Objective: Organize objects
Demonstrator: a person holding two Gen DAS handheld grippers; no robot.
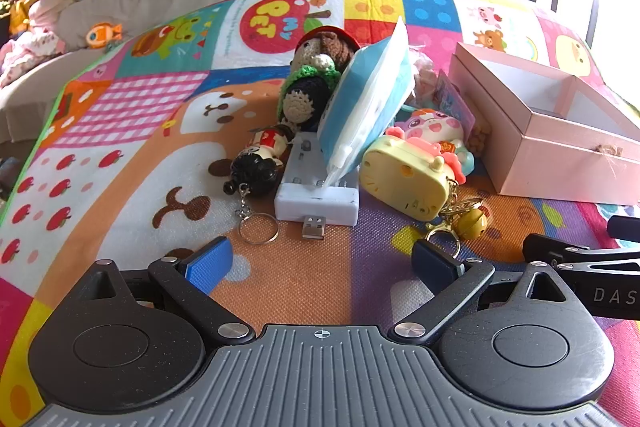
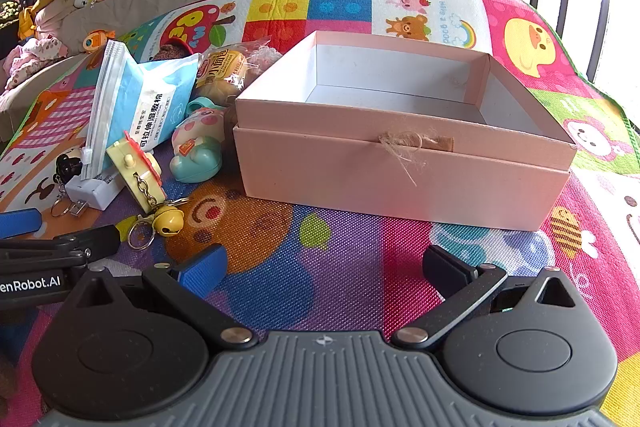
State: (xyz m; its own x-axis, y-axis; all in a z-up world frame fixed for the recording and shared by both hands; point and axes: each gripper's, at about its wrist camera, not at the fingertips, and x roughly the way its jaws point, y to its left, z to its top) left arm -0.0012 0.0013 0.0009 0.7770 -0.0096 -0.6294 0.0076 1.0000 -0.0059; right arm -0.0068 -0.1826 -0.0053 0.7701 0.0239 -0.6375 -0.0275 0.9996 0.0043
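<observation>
Both claws, left [image 1: 322,261] and right [image 2: 324,267], gape; one pink box [image 2: 400,183], two crochet dolls [image 1: 316,75].

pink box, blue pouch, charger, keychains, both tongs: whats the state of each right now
pink box: open, no lid on, nothing visible inside
blue pouch: zip closed, propped tilted on the pile
white charger: flat on the mat, USB plug folded out, pouch resting on it
yellow keychain: tipped on its side, bell on the mat
doll keychain: lying down
left tongs: open, holding nothing
right tongs: open, holding nothing
</observation>
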